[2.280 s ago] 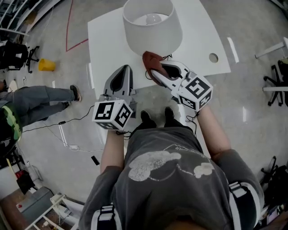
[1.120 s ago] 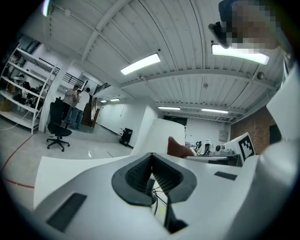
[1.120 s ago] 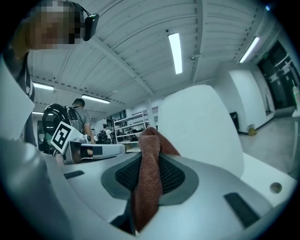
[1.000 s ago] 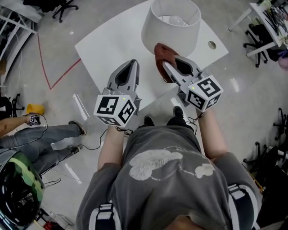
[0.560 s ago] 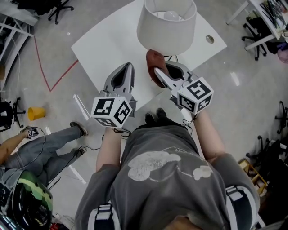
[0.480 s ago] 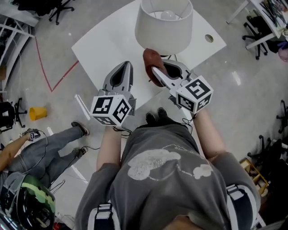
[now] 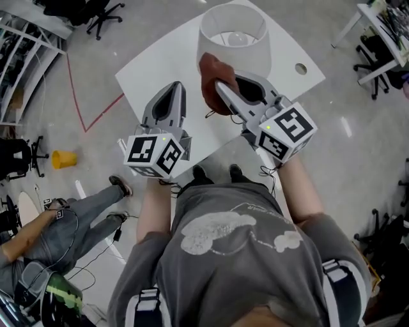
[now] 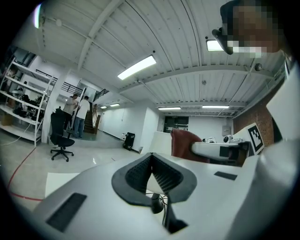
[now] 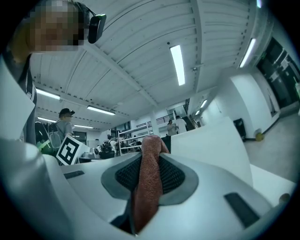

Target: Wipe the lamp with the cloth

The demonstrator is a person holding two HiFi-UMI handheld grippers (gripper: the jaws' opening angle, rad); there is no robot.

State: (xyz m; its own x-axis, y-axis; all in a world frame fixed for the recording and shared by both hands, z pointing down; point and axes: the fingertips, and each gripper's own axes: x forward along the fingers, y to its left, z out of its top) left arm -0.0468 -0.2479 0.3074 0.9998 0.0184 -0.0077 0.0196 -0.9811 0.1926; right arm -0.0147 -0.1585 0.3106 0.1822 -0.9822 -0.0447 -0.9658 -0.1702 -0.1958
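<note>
The rust-red cloth [image 7: 208,89] is pinched between the jaws of the right tool [image 7: 222,88], with a bunched fold standing out past the tips and the rest trailing back through the jaws, as is seen in the right gripper view. It is held this way, it is judged, so that the free fold can be pressed to the lamp [image 7: 233,38] while the hard tips are kept off the shade. The lamp stands upright toward the far side of the white desk [image 7: 160,64], its bulb visible through the open top, and the cloth is laid against the near lower wall of the shade or just beside it; actual contact cannot be confirmed from above.

The left tool [image 7: 174,89] is pressed together on nothing and is held over the near part of the desk, apart from the lamp on its left. It is probably parked there to leave room for the wiping hand, since the shade is not being steadied by it.

A round hole [image 7: 301,68] is seen in the desk to the right of the lamp. On the floor are a red line [image 7: 80,105], a yellow object [image 7: 62,158] and office chairs [image 7: 105,9], and another person [image 7: 70,217] is at the left. None of these lies in the way. Only the far side of the shade is hard to reach from here.
</note>
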